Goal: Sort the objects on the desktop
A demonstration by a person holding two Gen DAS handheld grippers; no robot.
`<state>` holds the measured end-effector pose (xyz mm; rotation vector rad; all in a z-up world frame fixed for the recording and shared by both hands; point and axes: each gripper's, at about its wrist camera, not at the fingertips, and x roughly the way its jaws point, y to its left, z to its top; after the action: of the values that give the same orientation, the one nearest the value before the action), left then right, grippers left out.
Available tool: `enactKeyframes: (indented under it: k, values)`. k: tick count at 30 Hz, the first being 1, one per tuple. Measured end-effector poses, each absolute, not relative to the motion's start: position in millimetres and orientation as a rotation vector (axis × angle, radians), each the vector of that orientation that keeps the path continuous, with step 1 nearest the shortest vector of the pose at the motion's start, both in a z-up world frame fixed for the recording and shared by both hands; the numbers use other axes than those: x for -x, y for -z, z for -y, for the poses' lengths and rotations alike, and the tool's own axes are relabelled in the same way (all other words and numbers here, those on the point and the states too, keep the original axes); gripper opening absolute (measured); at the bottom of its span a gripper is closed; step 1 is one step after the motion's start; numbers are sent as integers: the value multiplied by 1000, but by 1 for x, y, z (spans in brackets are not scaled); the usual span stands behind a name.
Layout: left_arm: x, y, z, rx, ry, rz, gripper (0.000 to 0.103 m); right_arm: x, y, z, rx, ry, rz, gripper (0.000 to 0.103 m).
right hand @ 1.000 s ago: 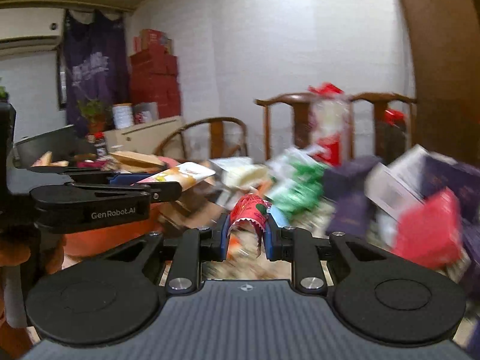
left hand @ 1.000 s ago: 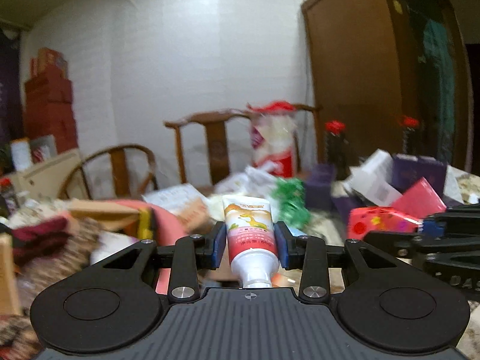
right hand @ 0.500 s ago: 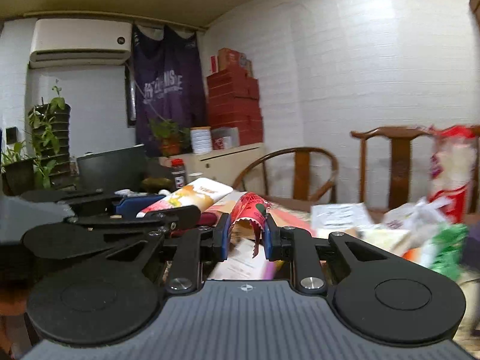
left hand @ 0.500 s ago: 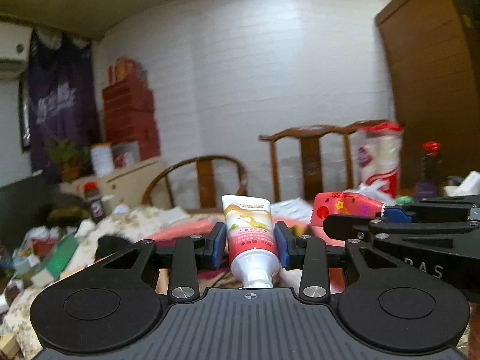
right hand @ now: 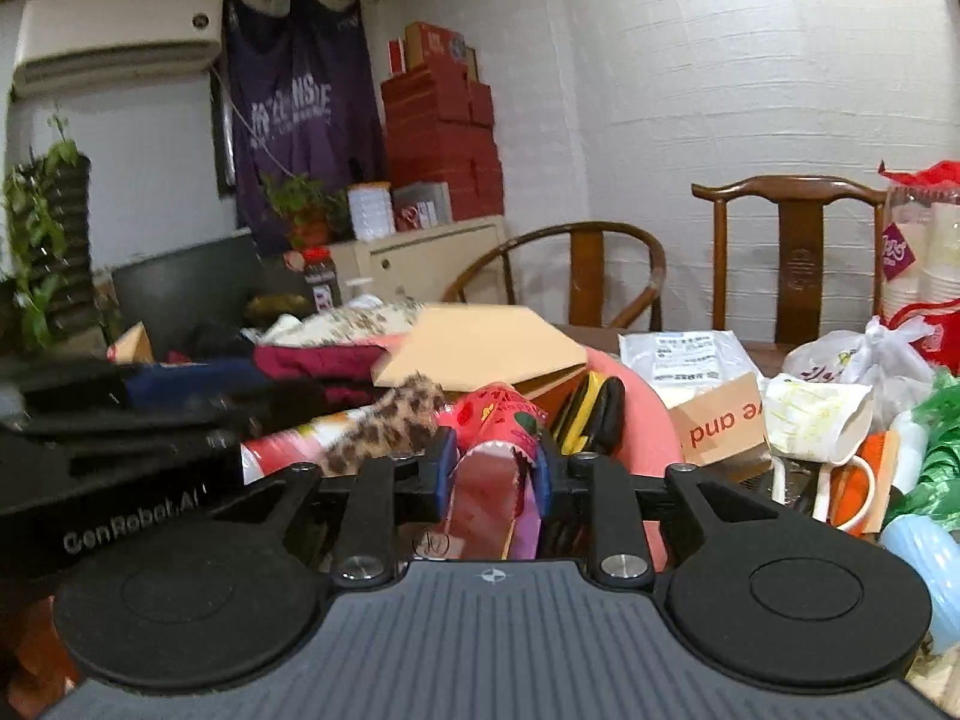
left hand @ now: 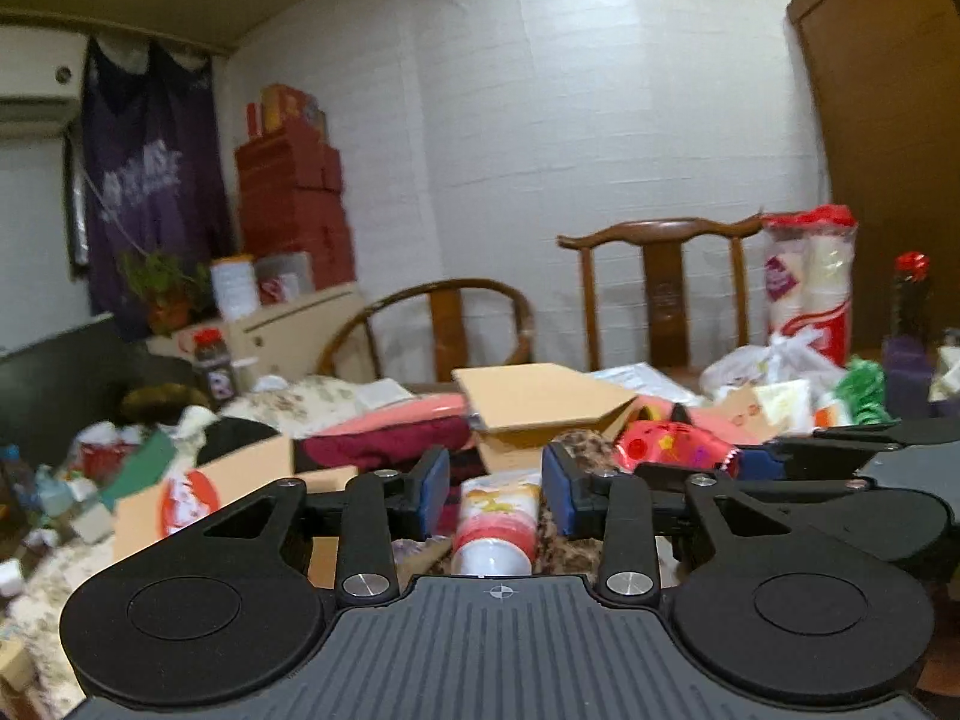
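Left gripper (left hand: 495,486) has just been opening, so the tube (left hand: 495,521) sits loose between its spread jaws, touching neither; right gripper (right hand: 492,474) is easing apart around the red wrapper (right hand: 495,468), pads look still touching, cardboard box (right hand: 480,348) behind both

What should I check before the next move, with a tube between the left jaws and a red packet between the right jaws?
1. Left gripper free of the tube: ok. The jaws have just been opening; the tube is between them with a gap on each side.
2. Tube resting on something: cannot tell, its lower end is hidden.
3. Right gripper holding the red packet: ok. The jaws have just been opening a little, but the pads touch the packet.
4. Grippers apart from each other: cannot tell, they are very close.
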<state>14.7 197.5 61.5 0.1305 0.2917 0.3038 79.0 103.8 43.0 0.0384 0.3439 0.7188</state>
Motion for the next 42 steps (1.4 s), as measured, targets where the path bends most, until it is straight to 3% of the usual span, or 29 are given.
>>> enactKeyframes:
  k: [3,5,9,12,14,16,24,32,42]
  values:
    - [-16,-62,-200,-109,-304,-296,50,-79,-43,-106,-38,-707,-345,35]
    - [-15,-61,-200,-111,-317,-296,53,-80,-43,-105,-48,-695,-347,52]
    - [-6,-63,-199,-118,-356,-275,73,-80,-45,-95,-83,-675,-355,63]
    - [7,-67,-195,-127,-387,-235,89,-76,-48,-87,-101,-638,-353,79]
    - [17,-69,-191,-133,-390,-210,93,-69,-52,-80,-110,-612,-342,89]
    - [26,-71,-185,-136,-381,-199,94,-61,-54,-70,-110,-594,-328,93]
    - [56,-70,-144,-104,-293,-154,103,-21,-51,-19,-157,-486,-335,100]
    - [68,-49,-94,-82,-181,-189,103,10,-34,44,-143,-369,-338,102]
    - [66,-45,-86,-67,-220,-247,103,20,-24,61,-154,-331,-348,102]
